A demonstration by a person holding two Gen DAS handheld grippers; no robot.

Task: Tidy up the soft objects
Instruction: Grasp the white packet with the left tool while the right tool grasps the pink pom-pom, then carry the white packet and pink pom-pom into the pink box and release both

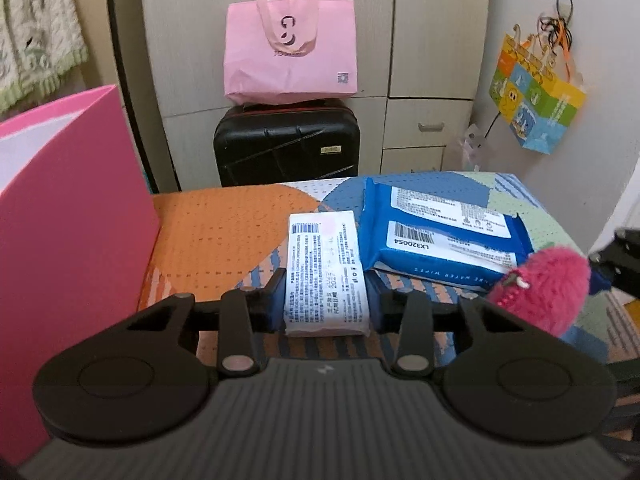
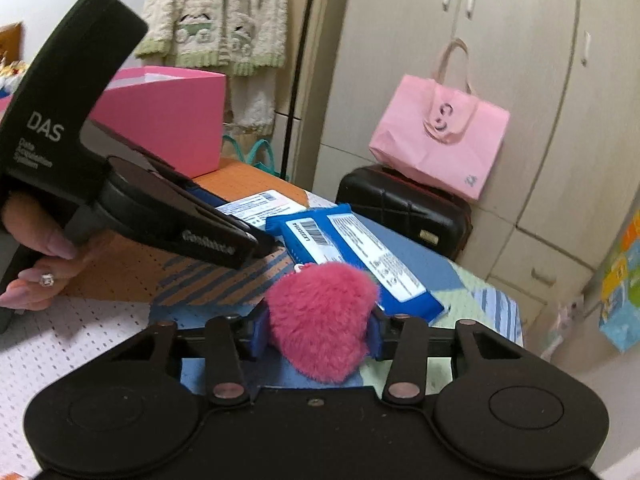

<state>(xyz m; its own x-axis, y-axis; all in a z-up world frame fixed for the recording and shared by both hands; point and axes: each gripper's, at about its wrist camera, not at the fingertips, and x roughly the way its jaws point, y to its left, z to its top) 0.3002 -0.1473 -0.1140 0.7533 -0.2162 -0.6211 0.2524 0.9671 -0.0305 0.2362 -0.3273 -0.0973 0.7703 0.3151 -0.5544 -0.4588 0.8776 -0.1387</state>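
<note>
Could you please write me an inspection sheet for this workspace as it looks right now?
Surface: patterned cloth, orange, blue and green.
Job's things: white tissue pack in the left claw; pink plush heart in the right claw; blue wipes pack lying flat; open pink box at the left.
Clutter: nothing seen.
Cables: nothing seen.
Surroundings: pink tote bag on a black suitcase, wardrobe behind.
</note>
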